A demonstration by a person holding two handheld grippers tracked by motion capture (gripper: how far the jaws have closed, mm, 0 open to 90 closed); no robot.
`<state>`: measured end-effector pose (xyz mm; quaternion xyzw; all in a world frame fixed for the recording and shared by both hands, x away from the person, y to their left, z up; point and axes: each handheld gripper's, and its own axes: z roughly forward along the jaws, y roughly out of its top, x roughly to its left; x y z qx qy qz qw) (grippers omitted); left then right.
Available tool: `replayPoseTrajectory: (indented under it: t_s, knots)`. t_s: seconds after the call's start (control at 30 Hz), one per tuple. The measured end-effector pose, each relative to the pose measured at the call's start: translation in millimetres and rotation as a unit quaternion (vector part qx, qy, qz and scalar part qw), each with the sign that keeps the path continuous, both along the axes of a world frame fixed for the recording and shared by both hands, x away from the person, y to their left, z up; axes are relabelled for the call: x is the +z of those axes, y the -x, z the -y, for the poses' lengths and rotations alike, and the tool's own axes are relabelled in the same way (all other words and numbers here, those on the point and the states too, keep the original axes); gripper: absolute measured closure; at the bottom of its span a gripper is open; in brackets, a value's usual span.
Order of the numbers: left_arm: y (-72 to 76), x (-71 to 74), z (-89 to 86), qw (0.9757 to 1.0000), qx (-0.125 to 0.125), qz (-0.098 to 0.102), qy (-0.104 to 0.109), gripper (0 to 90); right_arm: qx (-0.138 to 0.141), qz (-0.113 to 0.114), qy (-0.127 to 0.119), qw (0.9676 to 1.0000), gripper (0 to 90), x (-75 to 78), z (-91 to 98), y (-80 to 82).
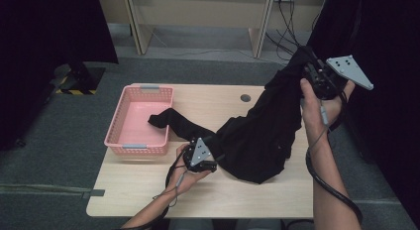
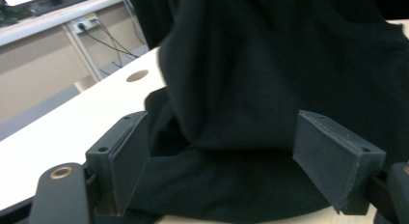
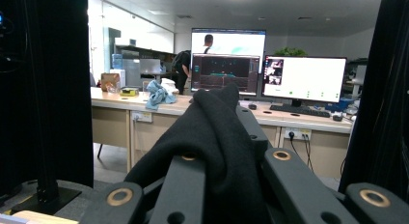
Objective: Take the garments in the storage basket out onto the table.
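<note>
Across the light wooden counter (image 1: 148, 190) a black garment (image 1: 262, 136) is spread, the largest thing in the high view. Its upper end is lifted well above the counter's far right corner, while its lower bulk is bunched on the wood near the middle. One long strip of the same cloth, perhaps a sleeve, is stretched leftward over the rim of a pink plastic basket (image 1: 130, 98), so that its tip is laid inside on the basket floor. Nothing else is seen within the basket, which is set at the counter's left side with grey handles at its near and far ends. A round cable hole (image 1: 245, 97) is cut into the counter just behind the garment.

The right hand-held gripper (image 1: 309, 71) is held high at the right, and its jaws are closed tight on the garment's top edge; in the right gripper view the black cloth (image 3: 217, 137) is seen pinched and draped between them. The left hand-held gripper (image 1: 210, 153) is held low at the garment's near left edge. Its jaws are spread wide, and in the left gripper view a fold of the cloth (image 2: 241, 137) is seen lying between the two pads (image 2: 328, 156) without being pressed by them.
</note>
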<state>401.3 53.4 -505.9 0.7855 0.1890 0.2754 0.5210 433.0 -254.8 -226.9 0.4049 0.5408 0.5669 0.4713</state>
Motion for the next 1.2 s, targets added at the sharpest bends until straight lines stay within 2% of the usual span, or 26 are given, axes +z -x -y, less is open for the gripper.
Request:
replayPoseTrajectory:
  t_s: [0.23,0.37,0.77,0.9,1.1,1.2]
  knots:
    - [1.7,-7.5,13.1,0.9995,-0.023,-0.009,-0.017,19.2,0.001,-0.001,0.001,1.0,83.9,-0.2,-2.2,-0.5]
    - [1.5,-10.3,15.7,0.9994,-0.024,-0.021,-0.012,18.6,0.001,-0.002,-0.001,1.0,83.7,-0.4,-2.4,-1.0]
    - [9.7,-12.6,22.2,0.9982,-0.05,-0.025,-0.02,17.5,0.003,-0.007,-0.006,0.9999,83.3,-3.9,-4.6,-3.1]
    - [9.5,-13.7,27.3,0.9977,-0.055,-0.027,-0.03,17.4,0.005,-0.009,-0.008,0.9999,83.1,-5.4,-5.8,-4.2]
    - [4.4,-17.6,34.3,0.9964,-0.056,-0.049,-0.04,18.7,0.01,-0.012,-0.007,0.9999,82.9,-7.3,-8.9,-4.8]
    - [1.2,-17.7,36.5,0.9954,-0.059,-0.062,-0.043,23.3,0.013,-0.014,-0.008,0.9998,82.9,-8.5,-10.5,-5.1]
